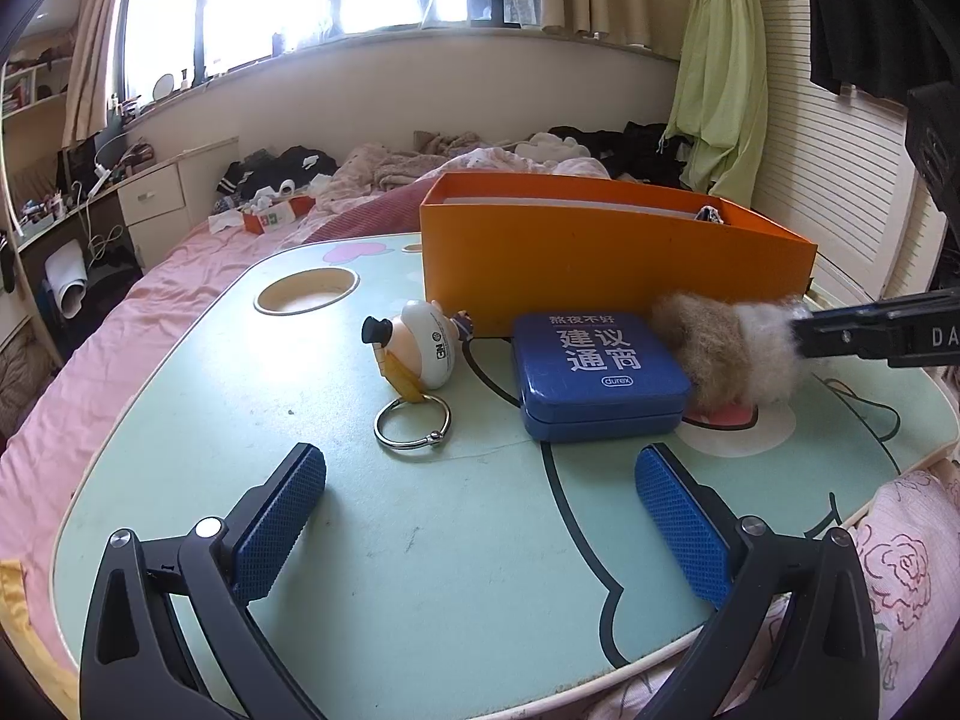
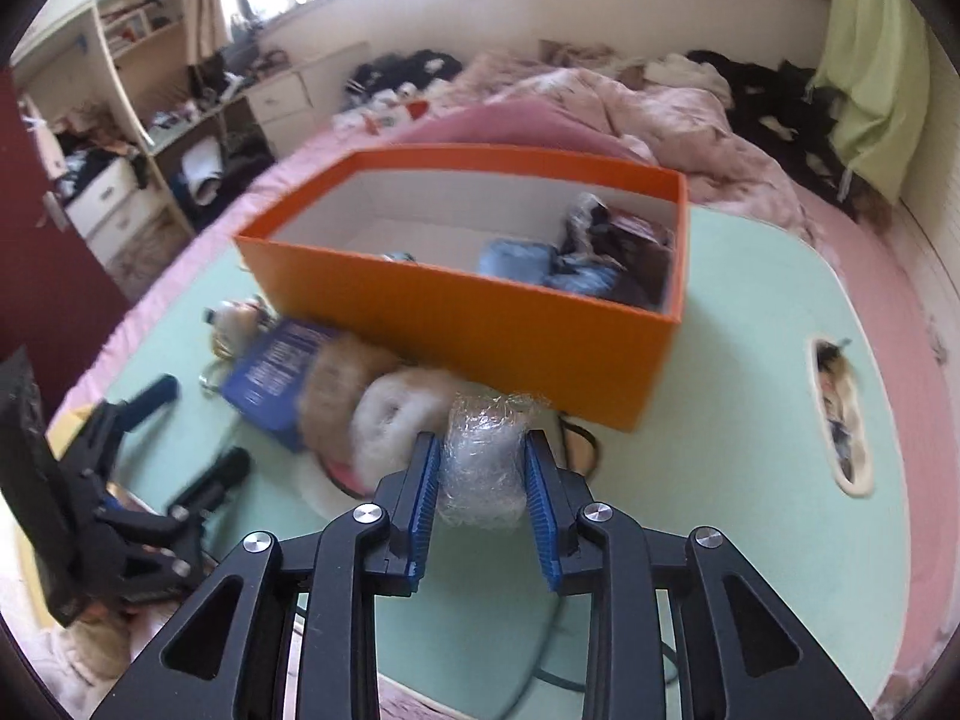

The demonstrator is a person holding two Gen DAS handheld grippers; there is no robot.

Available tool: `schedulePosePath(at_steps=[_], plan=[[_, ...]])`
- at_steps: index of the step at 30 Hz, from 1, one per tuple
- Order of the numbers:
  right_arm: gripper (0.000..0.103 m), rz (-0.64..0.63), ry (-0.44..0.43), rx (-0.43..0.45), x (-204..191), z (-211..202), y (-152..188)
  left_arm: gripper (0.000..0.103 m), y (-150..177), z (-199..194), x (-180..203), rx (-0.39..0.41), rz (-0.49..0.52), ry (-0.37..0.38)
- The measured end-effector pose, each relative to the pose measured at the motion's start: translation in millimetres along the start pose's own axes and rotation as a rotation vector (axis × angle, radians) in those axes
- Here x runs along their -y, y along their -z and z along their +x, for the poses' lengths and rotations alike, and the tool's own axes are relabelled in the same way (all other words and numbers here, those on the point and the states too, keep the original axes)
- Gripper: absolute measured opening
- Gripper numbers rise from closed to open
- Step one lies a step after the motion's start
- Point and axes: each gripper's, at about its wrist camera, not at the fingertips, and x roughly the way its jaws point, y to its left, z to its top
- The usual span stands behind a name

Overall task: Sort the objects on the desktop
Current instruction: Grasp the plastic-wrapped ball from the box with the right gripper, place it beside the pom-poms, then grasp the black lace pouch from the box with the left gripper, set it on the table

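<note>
Right gripper [image 2: 478, 480] tilts steeply downward, clenched on a fluffy beige-and-white plush toy [image 2: 480, 462] beside the orange cardboard box [image 2: 480, 324]. Left gripper [image 1: 480, 516] hovers released, angled down near the mint-green lap table's [image 1: 420, 570] front edge.

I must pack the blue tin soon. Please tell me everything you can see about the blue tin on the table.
The blue tin is a flat rectangular case with rounded corners, apparently painted metal, with a seam around its side. Its lid is shut and carries white Chinese characters and a small "durex" mark. It lies flat on the green table, just in front of the orange box. A fluffy beige and white toy rests against its right edge. No gripper touches it.
</note>
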Motion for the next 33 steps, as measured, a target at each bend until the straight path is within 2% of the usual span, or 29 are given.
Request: schedulePosePath(at_steps=[1,3,5,8,14,22,25,26,27,29,33], plan=[[0.038,-0.006,0.005,0.016,-1.4,-0.9,0.6,0.103,-0.1,1.0,-0.3,0.000,-0.001,0.001],[0.063,-0.008,0.019,0.073,-0.3,-8.5,6.2,0.103,-0.2,2.0,-0.7,-0.001,-0.003,0.001],[0.069,-0.003,0.014,0.120,3.0,-18.7,16.4,0.103,-0.5,2.8,-0.9,-0.001,-0.005,0.001],[0.072,-0.013,0.007,0.134,5.3,-24.3,37.6,0.103,-0.5,2.6,-1.0,0.001,-0.010,-0.003],[0.092,-0.072,0.093,0.107,7.2,-1.6,51.8,0.103,0.3,3.5,-1.1,0.001,-0.011,-0.006],[0.097,-0.070,0.089,0.104,9.6,-3.1,46.1,0.103,0.4,1.5,2.5,0.022,-0.014,-0.032],[0.099,-0.068,0.088,0.103,10.8,-3.2,45.3,0.103,-9.2,-19.2,10.7,0.119,-0.017,-0.092],[0.100,-0.066,0.086,0.102,11.4,-3.3,44.0,0.103,-16.3,-30.1,14.3,0.164,-0.018,-0.086],[0.101,-0.066,0.086,0.102,13.5,-3.3,45.7,0.103,-26.7,-39.2,19.3,0.194,-0.016,-0.061],[0.101,-0.068,0.084,0.102,14.4,-3.6,45.6,0.103,-49.9,-46.6,29.8,0.194,-0.008,0.002],[0.101,-0.068,0.084,0.103,14.1,-3.5,45.2,0.102,-104.1,-31.3,46.4,0.097,-0.033,0.118]])
